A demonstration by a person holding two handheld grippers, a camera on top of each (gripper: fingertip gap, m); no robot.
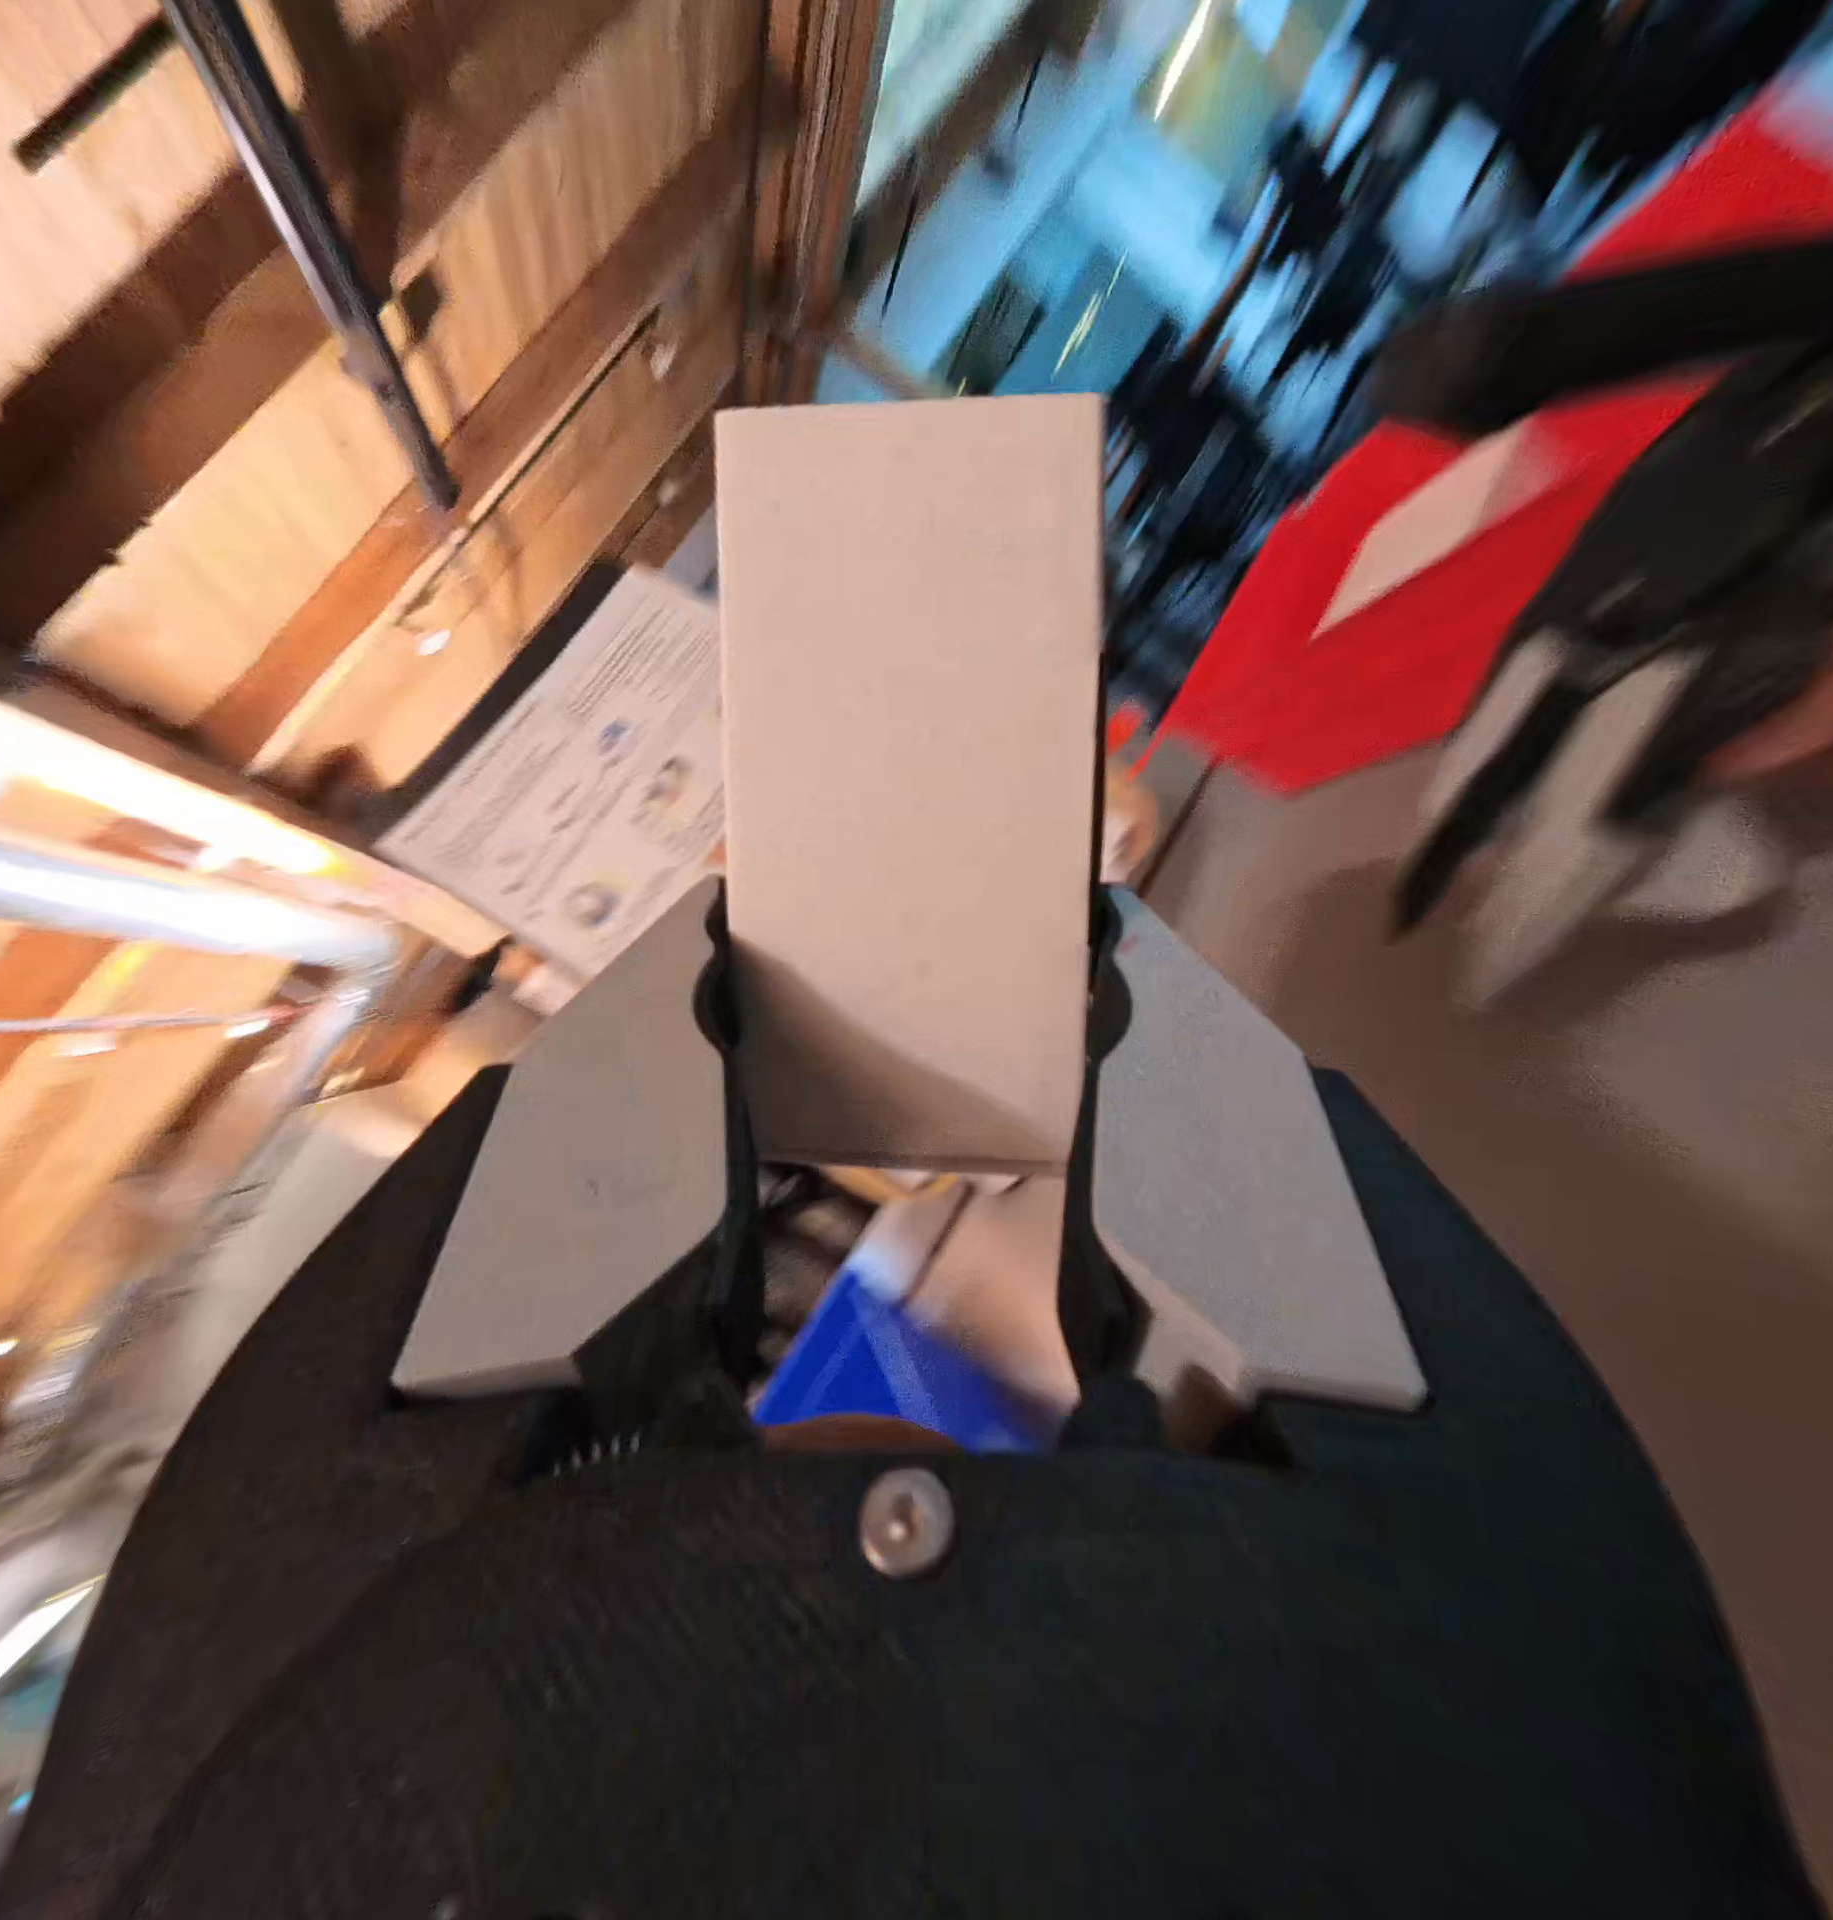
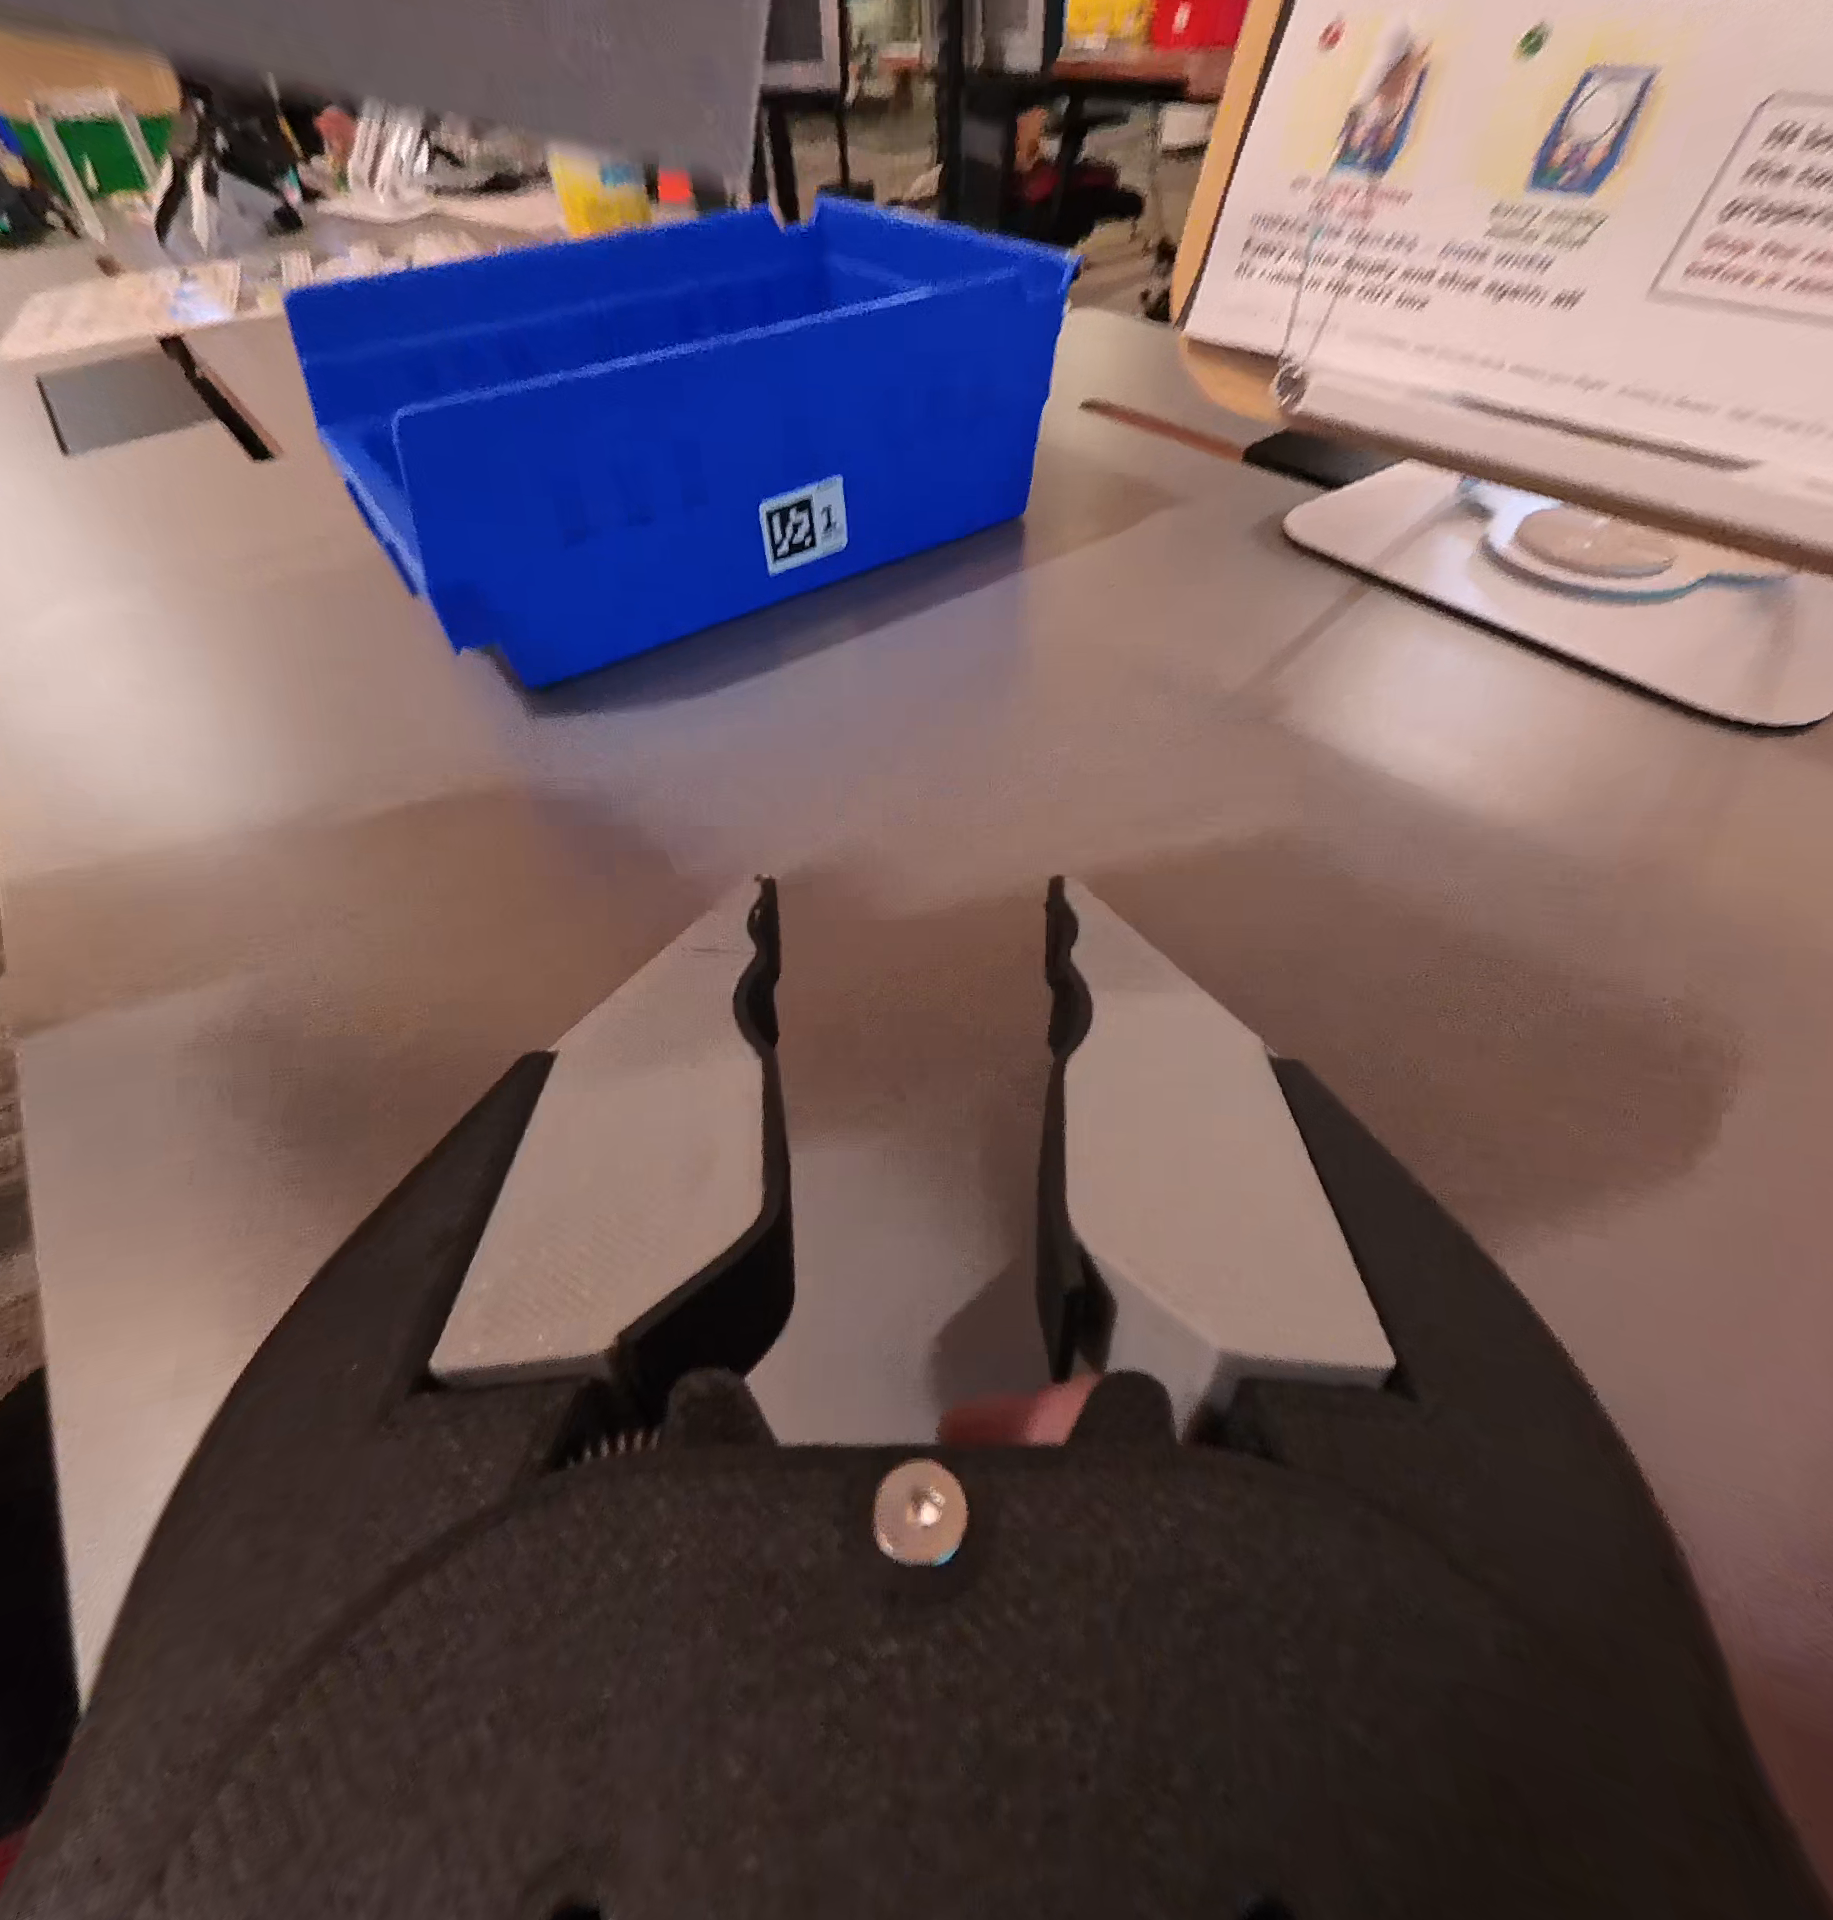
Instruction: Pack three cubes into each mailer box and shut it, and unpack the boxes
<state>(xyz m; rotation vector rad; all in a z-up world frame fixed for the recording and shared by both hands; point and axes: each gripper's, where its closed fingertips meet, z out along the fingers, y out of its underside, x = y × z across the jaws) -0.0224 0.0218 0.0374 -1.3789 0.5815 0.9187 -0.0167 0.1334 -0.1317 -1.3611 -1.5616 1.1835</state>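
Observation:
In the left wrist view my left gripper point(image 1: 910, 904) is shut on a pale grey-white mailer box point(image 1: 907, 727). It grips the box by its narrow sides and holds it up in the air, pointing away from me. The box looks closed, and no cubes show. Part of a blue bin point(image 1: 870, 1361) shows below, between the fingers. In the right wrist view my right gripper point(image 2: 910, 883) is open and empty, low over the grey table point(image 2: 891, 748). The blue bin point(image 2: 683, 447) stands ahead of it with a small tag on its front. Its inside is hidden.
A printed instruction sheet on a white stand point(image 2: 1577, 561) stands at the table's right. A grey panel point(image 2: 424, 73) hangs at the top edge above the bin. Cardboard boxes point(image 1: 268, 468) and a metal rail point(image 1: 164, 914) lie to the left, much blurred. Clutter fills the far side.

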